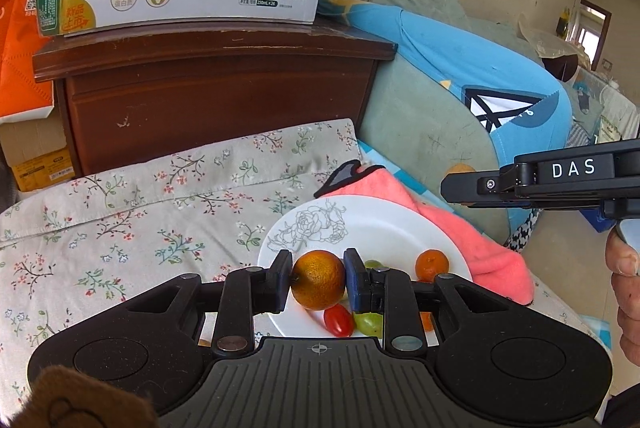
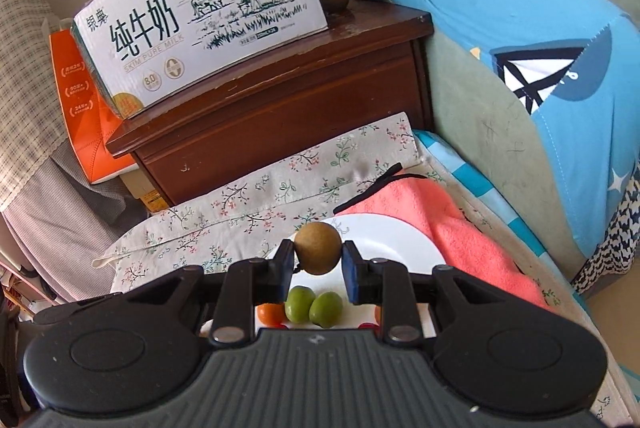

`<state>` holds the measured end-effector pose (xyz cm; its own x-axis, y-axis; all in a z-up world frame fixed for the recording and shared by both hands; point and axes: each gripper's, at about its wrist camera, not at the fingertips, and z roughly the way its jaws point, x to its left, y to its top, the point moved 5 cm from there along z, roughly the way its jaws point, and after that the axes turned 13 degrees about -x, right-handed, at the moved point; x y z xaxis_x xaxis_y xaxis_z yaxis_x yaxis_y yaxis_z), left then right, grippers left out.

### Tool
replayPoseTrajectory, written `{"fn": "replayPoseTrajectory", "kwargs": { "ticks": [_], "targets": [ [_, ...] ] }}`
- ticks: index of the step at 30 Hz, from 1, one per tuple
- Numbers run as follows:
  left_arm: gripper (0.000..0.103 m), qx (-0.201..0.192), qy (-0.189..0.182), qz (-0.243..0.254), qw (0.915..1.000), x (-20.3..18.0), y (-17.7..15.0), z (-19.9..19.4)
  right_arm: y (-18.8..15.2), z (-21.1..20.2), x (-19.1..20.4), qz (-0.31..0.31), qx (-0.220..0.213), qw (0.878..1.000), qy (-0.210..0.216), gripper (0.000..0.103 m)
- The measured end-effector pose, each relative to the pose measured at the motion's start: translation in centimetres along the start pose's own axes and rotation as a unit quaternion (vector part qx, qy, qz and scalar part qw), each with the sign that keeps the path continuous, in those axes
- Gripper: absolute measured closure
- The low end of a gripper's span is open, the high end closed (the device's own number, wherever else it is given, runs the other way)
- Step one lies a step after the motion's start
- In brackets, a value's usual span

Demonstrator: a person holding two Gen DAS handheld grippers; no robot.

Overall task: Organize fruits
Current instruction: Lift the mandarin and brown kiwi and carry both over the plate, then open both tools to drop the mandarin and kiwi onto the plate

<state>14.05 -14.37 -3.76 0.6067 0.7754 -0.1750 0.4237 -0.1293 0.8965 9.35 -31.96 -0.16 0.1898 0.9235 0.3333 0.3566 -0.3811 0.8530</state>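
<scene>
Black gripper housing fills the foreground of both wrist views. Between its blue pads the left gripper [image 1: 318, 278] clamps a small orange [image 1: 318, 280], carried above the near edge of the white rose-patterned plate [image 1: 372, 224]. The right gripper [image 2: 318, 266] pinches a brown longan [image 2: 319, 248] over the same plate [image 2: 400, 240], which sits on a floral cloth [image 1: 140, 212] beside a pink towel [image 1: 460, 228].

On the plate lie a second small orange [image 1: 432, 263], a cherry tomato [image 1: 339, 320] and green grapes [image 1: 368, 322]; two more green fruits [image 2: 314, 306] show under the right jaws.

By the look of it, both hands are mid-carry, each with one fruit, sorting in progress. Next each needs a free spot and a gentle release, since round fruit rolls.

Neither held fruit has a clear long axis; both are near-spherical, so no pointing direction can be told.
</scene>
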Motion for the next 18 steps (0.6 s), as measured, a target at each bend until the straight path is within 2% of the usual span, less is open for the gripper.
{"fn": "replayPoseTrajectory", "kwargs": {
  "ticks": [7,18],
  "targets": [
    [0.078,0.005,-0.022,0.009,0.9997,-2.0,-0.7,1.5,-0.8,2.1,-1.6,0.013,0.024,0.999,-0.024,0.077],
    [0.078,0.024,-0.050,0.021,0.9982,-5.0,-2.5,4.3,-2.4,5.5,-2.8,-0.002,0.055,0.997,-0.046,0.077]
  ]
}}
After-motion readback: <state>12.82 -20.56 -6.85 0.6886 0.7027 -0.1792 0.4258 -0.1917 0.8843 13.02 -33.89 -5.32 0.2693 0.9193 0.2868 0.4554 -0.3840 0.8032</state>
